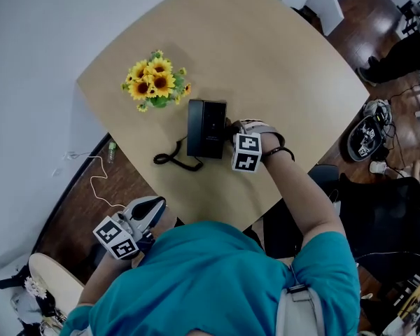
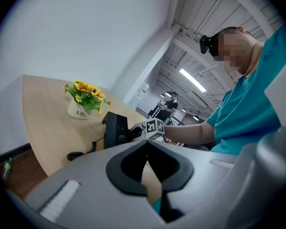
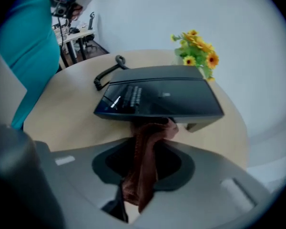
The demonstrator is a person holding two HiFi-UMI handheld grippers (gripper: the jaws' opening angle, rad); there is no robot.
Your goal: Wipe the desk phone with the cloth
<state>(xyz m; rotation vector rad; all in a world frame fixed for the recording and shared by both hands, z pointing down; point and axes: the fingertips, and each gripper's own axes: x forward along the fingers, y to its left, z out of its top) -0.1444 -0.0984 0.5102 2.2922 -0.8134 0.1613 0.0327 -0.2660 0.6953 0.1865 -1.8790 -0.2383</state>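
Observation:
The black desk phone (image 1: 206,128) lies in the middle of the beige table (image 1: 280,61), its coiled cord (image 1: 175,159) trailing towards the front edge. My right gripper (image 1: 231,127) is at the phone's right side, shut on a reddish-brown cloth (image 3: 144,163). In the right gripper view the cloth's bunched end touches the near edge of the phone (image 3: 162,97), just ahead of the right gripper (image 3: 150,128). My left gripper (image 1: 154,205) hangs off the table's front edge near my body. In its own view the left gripper (image 2: 147,144) is shut with nothing in it, and the phone (image 2: 115,130) is far ahead.
A white pot of sunflowers (image 1: 156,82) stands just left of the phone, close to the table's left edge. On the floor lie a white cable (image 1: 98,180) and a small green bottle (image 1: 111,150). A black chair (image 1: 378,208) stands at the right.

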